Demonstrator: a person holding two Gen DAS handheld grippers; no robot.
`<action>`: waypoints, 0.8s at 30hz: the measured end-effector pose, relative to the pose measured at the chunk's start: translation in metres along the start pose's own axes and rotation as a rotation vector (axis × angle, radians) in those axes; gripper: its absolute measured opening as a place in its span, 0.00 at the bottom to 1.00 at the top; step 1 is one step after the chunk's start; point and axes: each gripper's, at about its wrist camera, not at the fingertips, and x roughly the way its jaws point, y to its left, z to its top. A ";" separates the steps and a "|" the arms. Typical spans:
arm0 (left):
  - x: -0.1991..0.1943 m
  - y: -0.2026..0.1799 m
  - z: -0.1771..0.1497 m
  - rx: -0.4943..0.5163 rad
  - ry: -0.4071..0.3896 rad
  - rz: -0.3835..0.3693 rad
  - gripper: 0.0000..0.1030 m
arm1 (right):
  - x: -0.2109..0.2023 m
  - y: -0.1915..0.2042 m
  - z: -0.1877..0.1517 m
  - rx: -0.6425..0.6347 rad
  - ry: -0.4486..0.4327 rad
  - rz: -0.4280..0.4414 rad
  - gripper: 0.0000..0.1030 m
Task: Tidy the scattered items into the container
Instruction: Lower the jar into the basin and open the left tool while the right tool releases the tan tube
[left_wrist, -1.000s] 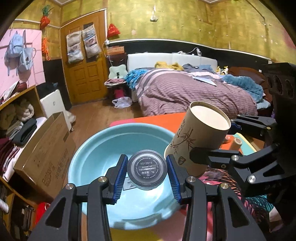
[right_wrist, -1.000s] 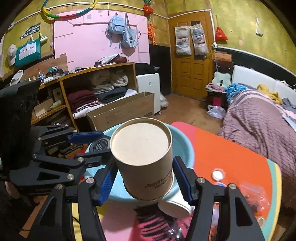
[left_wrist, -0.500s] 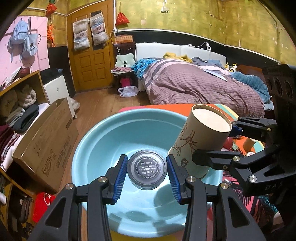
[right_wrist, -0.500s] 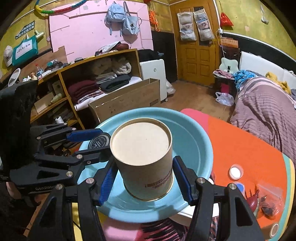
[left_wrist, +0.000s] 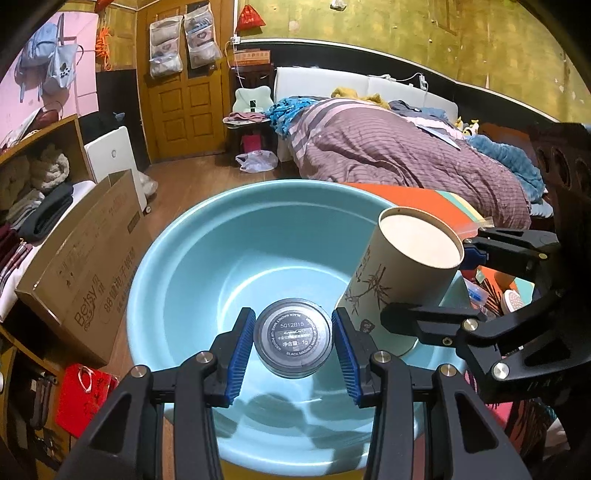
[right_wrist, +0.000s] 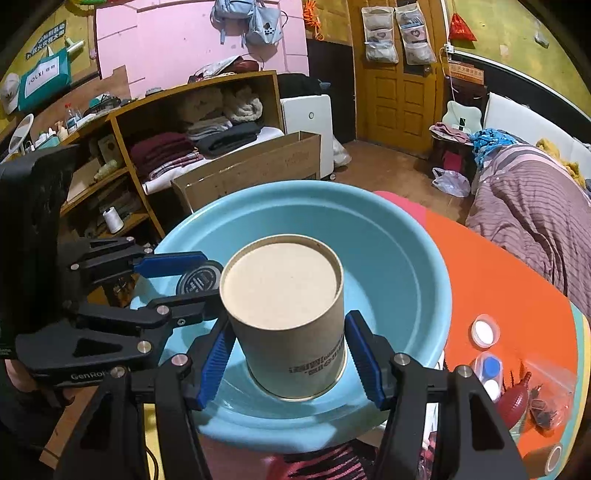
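Over basin (left_wrist: 177, 266) — jar (left_wrist: 292, 338), tube (right_wrist: 286, 317) gripped.

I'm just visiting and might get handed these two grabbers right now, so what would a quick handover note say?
Left gripper: fingers shut on a small round powder jar, held over the blue basin.
Right gripper: fingers shut on a cardboard tube, also over the basin.
Done: both items lifted and brought above the basin, not yet released.
Left: let both go into the basin, then collect what lies on the orange table: white cap, contact lens case, clear bag of small items, tape roll.
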 end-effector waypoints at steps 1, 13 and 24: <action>0.000 0.001 0.000 -0.002 0.001 0.000 0.45 | 0.001 0.001 0.000 -0.001 0.000 -0.002 0.63; -0.009 0.009 0.000 -0.025 -0.012 0.039 0.65 | -0.002 0.011 0.000 -0.036 -0.012 -0.037 0.71; -0.028 0.000 0.001 -0.013 -0.034 0.062 0.69 | -0.028 0.020 0.001 -0.044 -0.061 -0.075 0.79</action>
